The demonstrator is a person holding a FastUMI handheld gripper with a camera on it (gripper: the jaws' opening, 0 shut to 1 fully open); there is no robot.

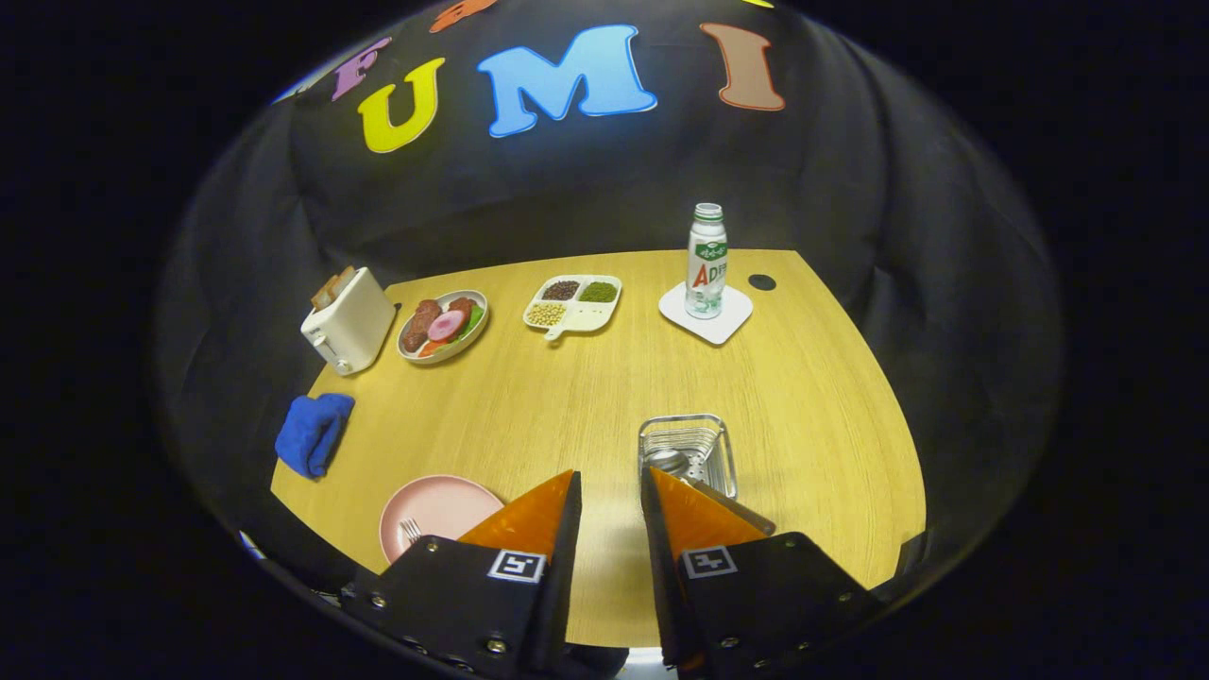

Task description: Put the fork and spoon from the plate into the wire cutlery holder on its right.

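Note:
A pink plate (pixel 439 510) lies on the wooden table just left of my left finger, and a fork (pixel 410 530) rests on its near side, partly hidden by the gripper body. To its right stands the wire cutlery holder (pixel 704 430), just beyond my right fingertip. A metal spoon (pixel 669 462) has its bowl inside the holder, while its handle sticks out over the near rim beside my right finger. My gripper (pixel 610 489) hovers above the table between plate and holder, open, with nothing between its orange fingers (pixel 529 519).
Across the table's far side sit a white toaster (pixel 348 321), a bowl of food (pixel 442 326), a divided dish of beans (pixel 572 302) and a bottle (pixel 706 261) on a white coaster. A blue cloth (pixel 314 432) lies near the left edge.

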